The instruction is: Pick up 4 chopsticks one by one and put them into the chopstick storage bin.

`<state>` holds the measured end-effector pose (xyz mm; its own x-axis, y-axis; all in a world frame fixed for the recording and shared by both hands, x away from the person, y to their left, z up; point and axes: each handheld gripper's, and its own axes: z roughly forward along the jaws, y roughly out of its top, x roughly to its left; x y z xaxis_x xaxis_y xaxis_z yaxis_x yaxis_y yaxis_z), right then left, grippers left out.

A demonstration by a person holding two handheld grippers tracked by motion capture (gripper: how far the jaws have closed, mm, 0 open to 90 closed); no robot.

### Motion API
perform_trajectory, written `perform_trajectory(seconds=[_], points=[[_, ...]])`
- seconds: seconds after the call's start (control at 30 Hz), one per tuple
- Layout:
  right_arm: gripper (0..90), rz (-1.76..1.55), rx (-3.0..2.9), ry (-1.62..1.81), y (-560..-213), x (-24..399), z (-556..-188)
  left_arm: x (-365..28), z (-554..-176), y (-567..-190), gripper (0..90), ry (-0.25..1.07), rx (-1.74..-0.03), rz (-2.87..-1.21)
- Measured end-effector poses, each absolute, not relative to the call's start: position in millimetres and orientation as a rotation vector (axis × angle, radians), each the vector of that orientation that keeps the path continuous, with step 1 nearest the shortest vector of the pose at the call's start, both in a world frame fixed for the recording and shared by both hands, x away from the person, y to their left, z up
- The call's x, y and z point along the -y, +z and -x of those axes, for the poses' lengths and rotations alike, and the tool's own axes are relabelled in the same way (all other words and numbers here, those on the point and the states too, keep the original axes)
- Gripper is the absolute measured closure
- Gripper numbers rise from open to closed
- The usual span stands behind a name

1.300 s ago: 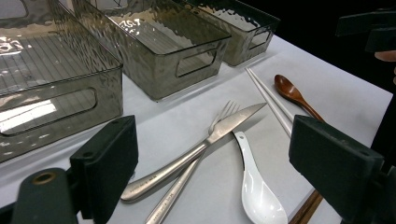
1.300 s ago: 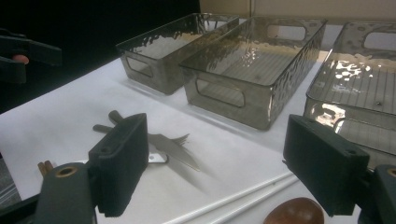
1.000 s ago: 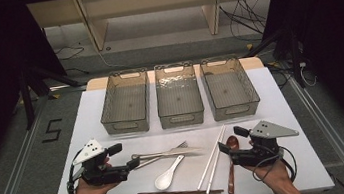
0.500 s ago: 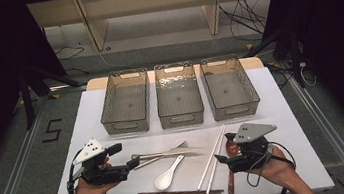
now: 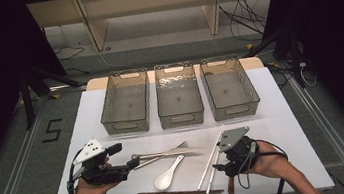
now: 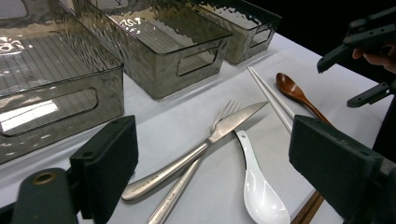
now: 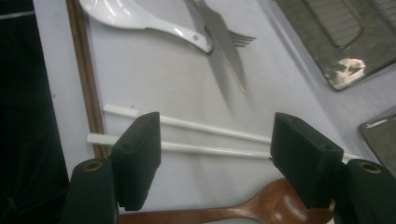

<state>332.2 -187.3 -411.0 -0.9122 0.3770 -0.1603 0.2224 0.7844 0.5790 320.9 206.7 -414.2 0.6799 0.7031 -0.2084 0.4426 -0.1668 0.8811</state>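
Observation:
My right gripper [image 5: 225, 166] hangs over the white chopsticks [image 5: 212, 158] and the wooden spoon [image 5: 230, 186] at the front right. In the right gripper view its jaws [image 7: 217, 135] stand wide and have just been closing. The white chopsticks [image 7: 210, 139] and the wooden spoon's bowl [image 7: 261, 207] lie between them, and the pads press on nothing. My left gripper [image 5: 125, 157] rests open at the front left and points at the handles of the knife [image 5: 167, 153] and fork [image 5: 182, 145]. The left gripper view has the knife [image 6: 205, 142] between its jaws [image 6: 215, 154], farther off.
Three empty smoked plastic bins [image 5: 126, 125] [image 5: 181, 119] [image 5: 236, 109] stand in a row at the back of the white table. A white ceramic spoon [image 5: 169, 174] and dark brown chopsticks [image 5: 177, 193] lie near the front edge.
The right gripper has moved left and slightly down, from beside the wooden spoon to over it and the white chopsticks. The left gripper has stayed still.

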Motion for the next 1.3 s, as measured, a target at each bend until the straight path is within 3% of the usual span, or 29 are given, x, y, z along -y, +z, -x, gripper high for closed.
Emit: perform_trajectory(seconds=[0.23,0.97,1.13,1.2,1.3], points=[[41.7,-0.373,-2.770,0.744,-422,180,-329,-206,-321,-413,15.3,0.302,-0.907,-1.806],[38.8,-0.168,-2.892,0.545,-442,162,-339,-207,-321,-414,15.3,0.302,-0.905,-1.811],[42.6,-0.289,-2.902,0.512,-442,162,-345,-207,-321,-413,15.3,0.305,-0.902,-1.812],[42.6,-0.563,-2.864,0.511,-440,164,-355,-207,-321,-413,15.3,0.305,-0.903,-1.810],[42.1,-0.711,-2.847,0.525,-438,166,-361,-207,-321,-413,15.4,0.306,-0.903,-1.810]])
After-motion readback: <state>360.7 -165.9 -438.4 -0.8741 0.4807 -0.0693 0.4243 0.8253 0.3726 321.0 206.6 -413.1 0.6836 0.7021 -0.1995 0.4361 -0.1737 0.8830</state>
